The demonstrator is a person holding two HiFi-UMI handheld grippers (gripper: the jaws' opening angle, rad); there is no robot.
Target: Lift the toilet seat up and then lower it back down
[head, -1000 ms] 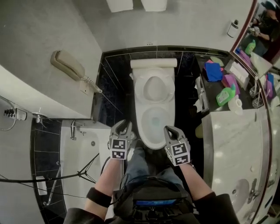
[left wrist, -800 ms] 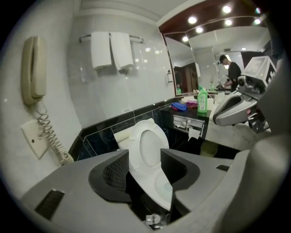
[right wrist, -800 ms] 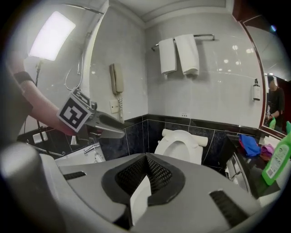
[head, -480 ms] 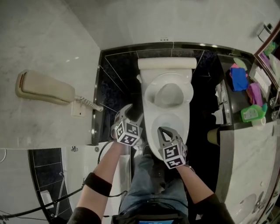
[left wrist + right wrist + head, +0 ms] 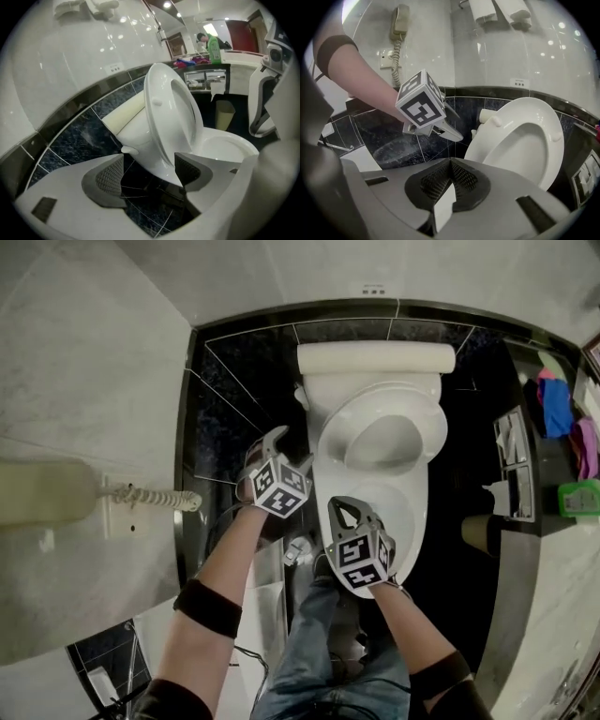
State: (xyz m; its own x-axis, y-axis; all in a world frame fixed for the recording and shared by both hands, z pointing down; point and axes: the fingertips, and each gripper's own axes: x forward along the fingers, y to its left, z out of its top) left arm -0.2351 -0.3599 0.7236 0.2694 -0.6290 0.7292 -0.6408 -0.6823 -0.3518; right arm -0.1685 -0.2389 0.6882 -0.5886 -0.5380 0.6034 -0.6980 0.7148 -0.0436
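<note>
The white toilet [image 5: 408,502] stands in the middle of the head view with its seat [image 5: 337,432] raised and leaning back towards the tank [image 5: 375,357]. My left gripper [image 5: 267,451] hovers by the toilet's left side, level with the seat hinge. Its jaws are opening wide, and the pads [image 5: 110,176] press on nothing. In the left gripper view the upright seat [image 5: 171,117] shows just beyond the left gripper [image 5: 150,173]. My right gripper [image 5: 352,512] hangs over the bowl's front left rim. It looks shut [image 5: 450,180], facing the raised seat [image 5: 525,140].
A wall phone [image 5: 47,493] with a coiled cord hangs at the left. A small bin [image 5: 478,532] and a tissue holder [image 5: 516,488] sit right of the toilet, below a counter with bottles [image 5: 581,498]. My legs stand just in front of the bowl.
Both grippers have moved forward to the toilet. The left one has gone up along the toilet's left side and its jaws have spread. The seat stays raised.
</note>
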